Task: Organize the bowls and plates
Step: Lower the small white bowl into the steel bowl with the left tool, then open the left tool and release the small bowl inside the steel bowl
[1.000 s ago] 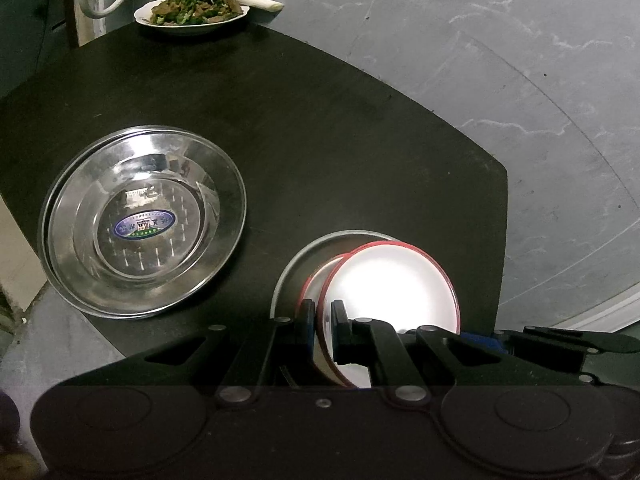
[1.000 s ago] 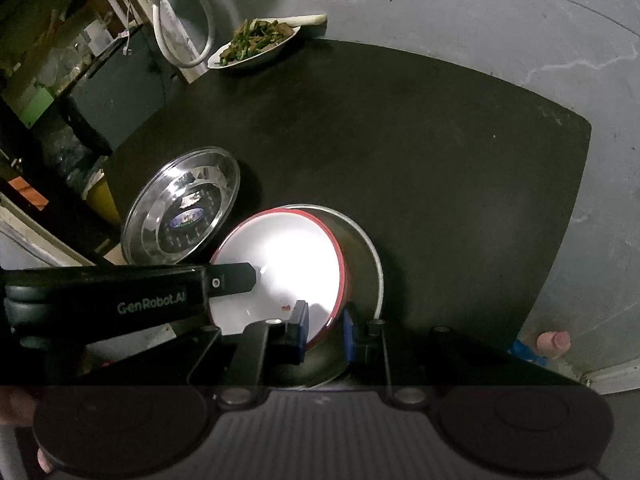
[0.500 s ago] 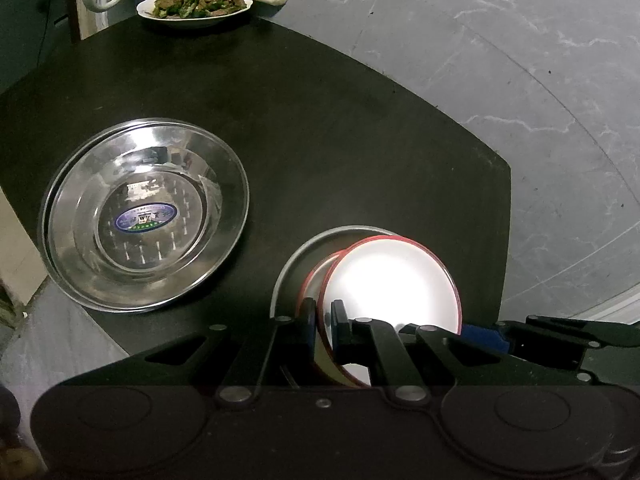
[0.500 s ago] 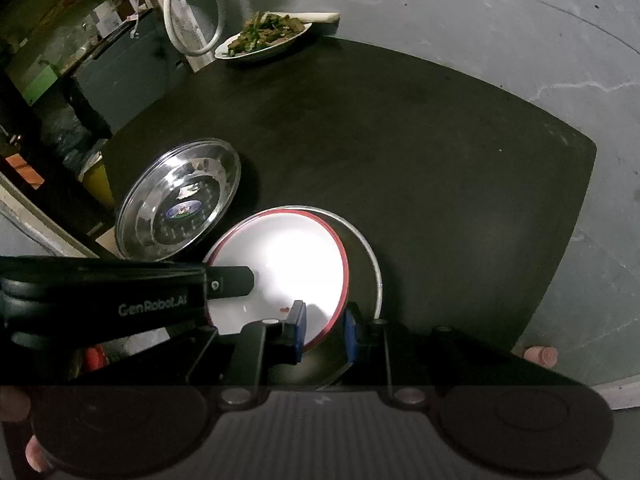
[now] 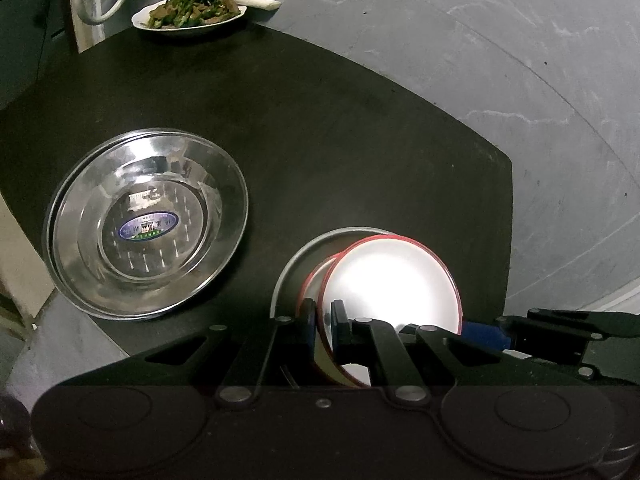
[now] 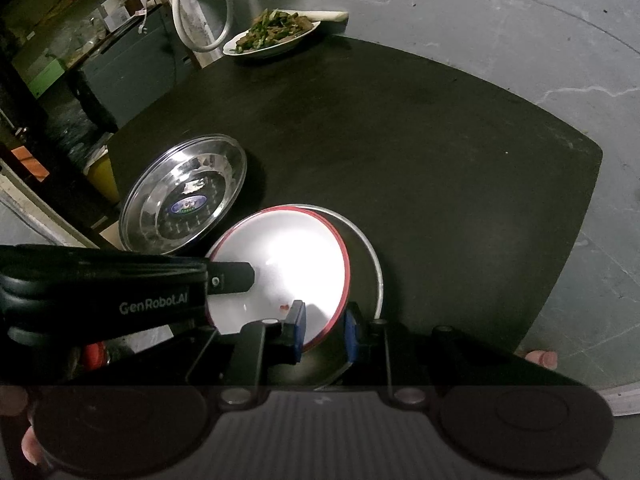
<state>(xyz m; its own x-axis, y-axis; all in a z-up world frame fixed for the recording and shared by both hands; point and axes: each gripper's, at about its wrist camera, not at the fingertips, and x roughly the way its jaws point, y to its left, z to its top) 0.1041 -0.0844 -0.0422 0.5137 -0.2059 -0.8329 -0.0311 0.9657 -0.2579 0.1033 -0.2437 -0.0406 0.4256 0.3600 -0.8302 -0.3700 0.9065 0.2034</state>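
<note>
A white bowl with a red rim [image 5: 392, 280] sits tilted in a second red-rimmed bowl [image 5: 316, 280], both inside a small steel plate [image 5: 296, 256] near the table's front edge. My left gripper [image 5: 324, 312] is shut on the white bowl's near left rim. In the right wrist view the same white bowl [image 6: 288, 256] has its right rim between the blue pads of my right gripper [image 6: 324, 330], one pad inside the bowl and one outside, shut on it. The steel plate [image 6: 376, 268] curves just beyond the outer pad. The left gripper's fingers [image 6: 232, 280] reach over the bowl from the left.
A wide steel basin [image 5: 148, 224] lies left of the bowls on the dark table [image 5: 320, 140]. A plate of cooked greens [image 5: 188, 16] stands at the table's far corner, beside a white hose loop [image 6: 204, 20]. Grey floor lies beyond the table's right and far edges.
The right wrist view has shifted slightly, as from a small roll. Both grippers keep their hold on the white bowl, and the bowls have not visibly moved.
</note>
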